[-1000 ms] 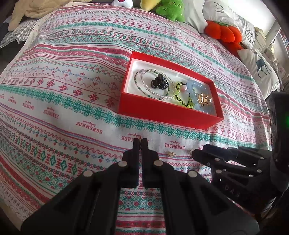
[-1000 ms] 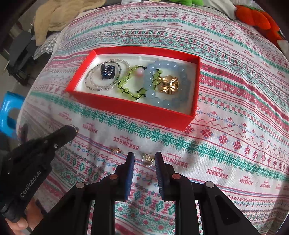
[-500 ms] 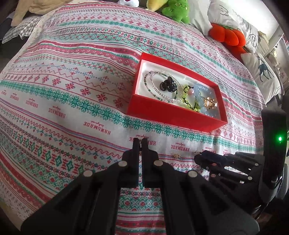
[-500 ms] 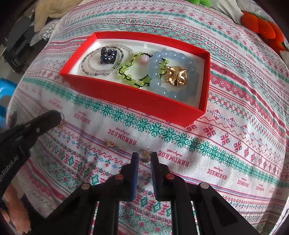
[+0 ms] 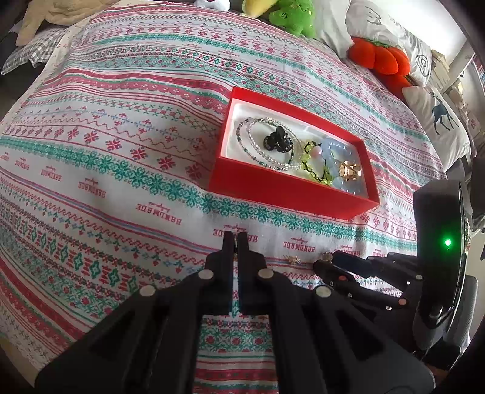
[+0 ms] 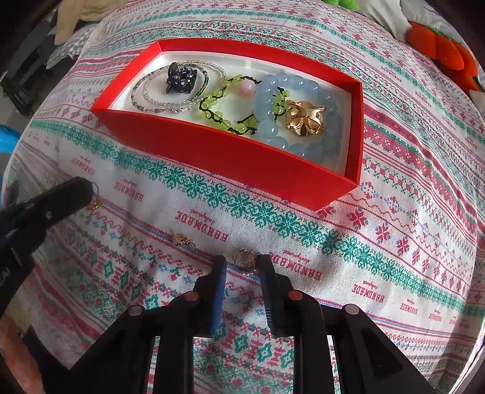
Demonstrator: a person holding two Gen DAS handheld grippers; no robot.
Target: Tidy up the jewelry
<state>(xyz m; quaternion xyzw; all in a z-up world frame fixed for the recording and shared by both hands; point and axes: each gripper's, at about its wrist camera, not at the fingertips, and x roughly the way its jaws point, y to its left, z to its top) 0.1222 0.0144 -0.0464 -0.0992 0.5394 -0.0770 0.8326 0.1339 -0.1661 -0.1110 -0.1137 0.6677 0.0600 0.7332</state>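
A red box (image 6: 230,151) (image 5: 291,194) on the patterned bedspread holds a clear bead bracelet (image 6: 157,100), a dark hair clip (image 6: 181,79), a green bead bracelet (image 6: 224,118), a blue bead bracelet (image 6: 272,130) and a gold clip (image 6: 304,118). My right gripper (image 6: 241,263) is open, low over the cloth, its fingers either side of a small silver earring (image 6: 245,259). A small gold earring (image 6: 182,239) (image 5: 292,259) lies to its left. My left gripper (image 5: 235,238) is shut, and a thin gold ring (image 6: 94,202) shows at its tip (image 6: 77,194).
Plush toys, green (image 5: 292,15) and orange (image 5: 383,59), and pillows (image 5: 439,121) line the far side of the bed. A beige blanket (image 5: 57,15) lies at the far left corner. The bed edge runs along the left and near sides.
The right gripper narrowed around the silver earring, then opened wider again while staying over it. Both cameras have shifted slightly; the box now sits further right in the left view.
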